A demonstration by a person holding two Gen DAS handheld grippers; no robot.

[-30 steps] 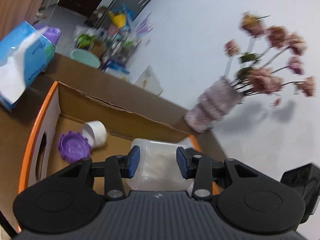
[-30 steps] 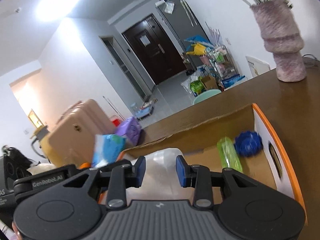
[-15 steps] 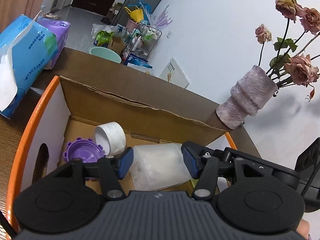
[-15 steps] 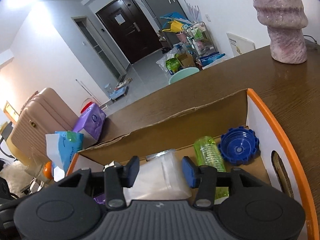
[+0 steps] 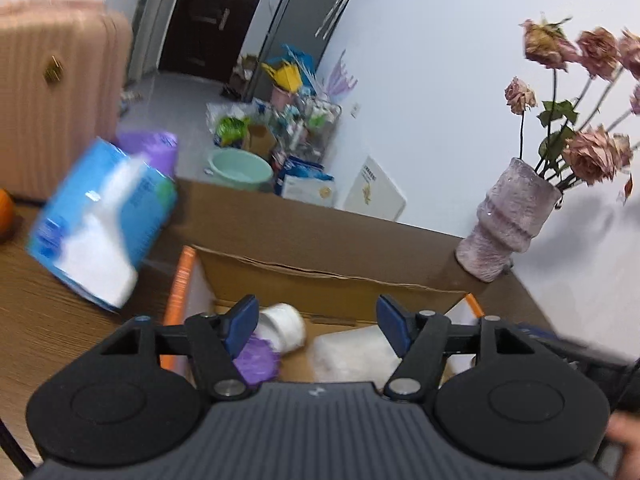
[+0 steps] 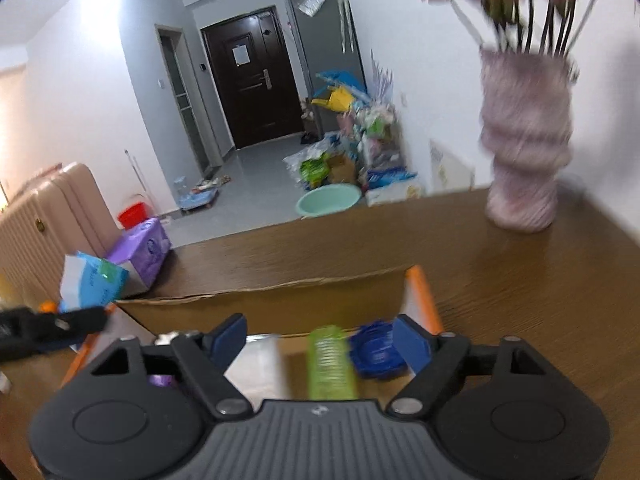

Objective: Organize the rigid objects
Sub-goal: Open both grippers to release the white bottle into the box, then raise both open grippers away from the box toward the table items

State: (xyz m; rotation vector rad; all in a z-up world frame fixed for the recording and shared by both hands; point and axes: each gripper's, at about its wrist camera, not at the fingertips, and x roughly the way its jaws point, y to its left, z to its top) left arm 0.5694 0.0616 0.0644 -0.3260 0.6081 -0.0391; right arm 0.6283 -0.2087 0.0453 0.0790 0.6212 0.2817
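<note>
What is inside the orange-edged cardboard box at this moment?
Inside the cardboard box: a white cap, a purple lid, a frosted clear container, a green bottle and a blue lid. The gripper bodies hide the box's near part.

Both fisheye views bright and evenly lit, ceiling glare top-left in right wrist view, heavy barrel warp with dark corners, motion blur smearing the vase (image 6: 524, 152) and blue tissue pack (image 5: 100, 224), soft flower shadow on the wall.
</note>
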